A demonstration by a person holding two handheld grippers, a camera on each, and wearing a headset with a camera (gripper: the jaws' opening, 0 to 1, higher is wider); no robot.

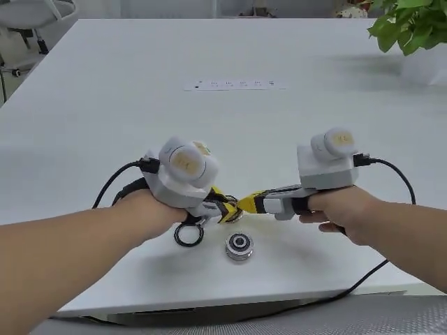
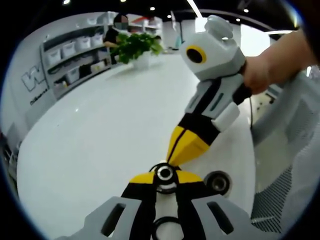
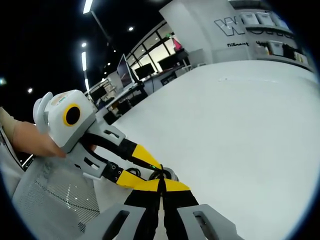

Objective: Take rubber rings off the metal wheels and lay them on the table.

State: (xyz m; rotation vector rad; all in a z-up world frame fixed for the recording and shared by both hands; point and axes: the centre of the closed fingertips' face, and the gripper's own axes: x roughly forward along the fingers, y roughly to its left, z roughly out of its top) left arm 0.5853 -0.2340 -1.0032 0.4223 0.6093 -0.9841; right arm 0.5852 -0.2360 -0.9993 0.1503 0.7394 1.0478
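At the far right corner of the tabletop (image 1: 105, 105) a white pot (image 1: 427, 66) holds a leafy green plant (image 1: 408, 24); it is the one container I can see. Near the middle of the near edge my two tools meet tip to tip. My left hand-held gripper (image 2: 165, 177) is clenched on a metal wheel (image 3: 169, 173), which sits between its yellow tips, just above the surface. My right hand-held gripper (image 3: 160, 182) has its jaws pressed together with barely a slit between them, and their point touches that same wheel from the other side. I cannot tell whether it has pinched any rubber there.

A second metal wheel (image 1: 239, 246) lies flat on the tabletop just nearer the edge than the tips, touched by neither tool. One black rubber ring (image 1: 188, 234) lies flat beside it, to its left, below my left hand (image 1: 150, 213).

Count: two metal wheels, one loose rubber ring, two tools. A white socket strip (image 1: 234, 85) lies well apart, toward the far edge.
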